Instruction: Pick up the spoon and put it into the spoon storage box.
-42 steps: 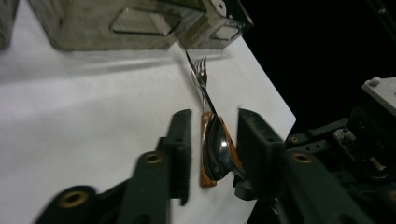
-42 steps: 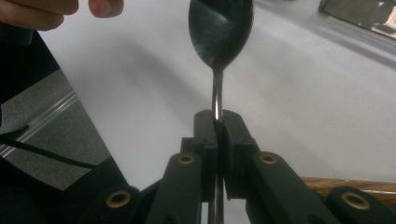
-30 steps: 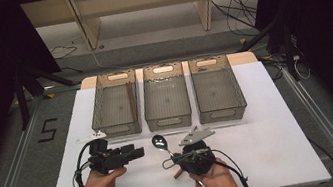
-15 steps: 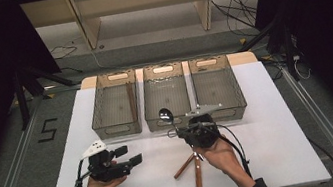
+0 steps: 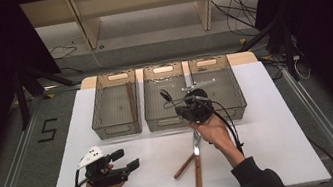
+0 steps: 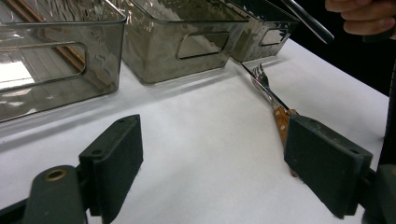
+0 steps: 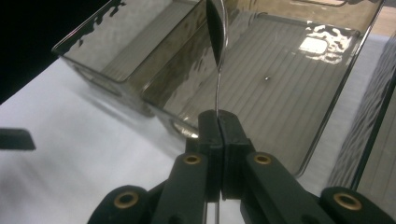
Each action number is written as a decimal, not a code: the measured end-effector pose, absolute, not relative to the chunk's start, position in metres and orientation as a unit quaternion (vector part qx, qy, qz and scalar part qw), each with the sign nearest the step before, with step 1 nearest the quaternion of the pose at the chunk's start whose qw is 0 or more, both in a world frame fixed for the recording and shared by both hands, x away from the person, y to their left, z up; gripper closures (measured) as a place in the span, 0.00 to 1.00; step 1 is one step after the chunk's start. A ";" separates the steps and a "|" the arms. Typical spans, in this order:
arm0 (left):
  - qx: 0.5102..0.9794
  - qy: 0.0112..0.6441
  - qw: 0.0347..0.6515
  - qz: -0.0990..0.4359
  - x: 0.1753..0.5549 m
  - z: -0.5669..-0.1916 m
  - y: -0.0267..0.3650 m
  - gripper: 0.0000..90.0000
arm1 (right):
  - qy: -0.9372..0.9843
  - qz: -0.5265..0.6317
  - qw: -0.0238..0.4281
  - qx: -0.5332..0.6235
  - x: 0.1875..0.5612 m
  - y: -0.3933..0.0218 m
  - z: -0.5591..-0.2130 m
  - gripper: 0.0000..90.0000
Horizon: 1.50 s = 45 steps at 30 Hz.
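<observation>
Spoon [image 7: 216, 28] of thin shiny metal stands clamped by its stem between the tight-shut pads of the right claw [image 7: 218, 122], its oval bowl edge-on at twelve o'clock above the jaws. In the high view the right claw [image 5: 187, 104] hangs over the near wall of the middle bin [image 5: 155, 118], with the spoon [image 5: 167, 96] sticking out toward ten o'clock over that bin's ribbed floor.

Outward from there, three smoky see-through plastic bins with cut-out handles stand side by side along the far half of the white table [image 5: 270, 122]. The left bin [image 5: 104, 126] holds a long brown stick [image 5: 131, 99]; the right bin [image 5: 237, 102] stands at three o'clock of the middle one.

At six o'clock of the right hand [image 5: 213, 131], two utensils with brown wooden handles lie crossed on the table: a fork [image 5: 197, 162] and a second piece [image 5: 184, 166] whose head is hidden. The left claw view shows the fork [image 6: 266, 88] with steel prongs and a riveted handle.

At eight o'clock, near the table's front edge, the left claw [image 5: 127, 159] has just been opening; its flat black rubbery pads [image 6: 119, 158] stand wide apart with only bare table between them.
</observation>
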<state>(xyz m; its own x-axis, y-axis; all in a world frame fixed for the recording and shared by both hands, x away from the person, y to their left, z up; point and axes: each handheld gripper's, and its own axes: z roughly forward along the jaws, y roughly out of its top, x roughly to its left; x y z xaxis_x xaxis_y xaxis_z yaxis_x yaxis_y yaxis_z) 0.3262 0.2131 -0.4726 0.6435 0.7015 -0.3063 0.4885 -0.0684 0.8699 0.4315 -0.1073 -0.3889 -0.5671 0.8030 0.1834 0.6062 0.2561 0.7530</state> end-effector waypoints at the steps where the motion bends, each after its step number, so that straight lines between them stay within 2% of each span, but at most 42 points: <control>1: 0.724 0.411 0.545 0.098 0.326 -0.473 0.213 0.22 | 0.782 0.411 0.119 0.452 0.435 -0.106 -0.389 1.00; 21: 0.727 0.409 0.542 0.104 0.325 -0.476 0.215 0.22 | 0.762 0.392 0.112 0.504 0.509 -0.086 -0.392 1.00; 45: 0.729 0.408 0.540 0.101 0.326 -0.477 0.214 0.22 | 0.765 0.344 0.127 0.530 0.544 -0.070 -0.408 0.99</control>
<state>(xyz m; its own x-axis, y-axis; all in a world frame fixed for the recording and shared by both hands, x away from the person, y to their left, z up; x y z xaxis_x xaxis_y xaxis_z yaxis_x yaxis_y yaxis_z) 0.3264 0.2142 -0.4769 0.6469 0.7037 -0.2938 0.4865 -0.0842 0.8696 0.5444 -0.0705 -0.4082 -0.4057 0.8979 0.1710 0.7236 0.2012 0.6603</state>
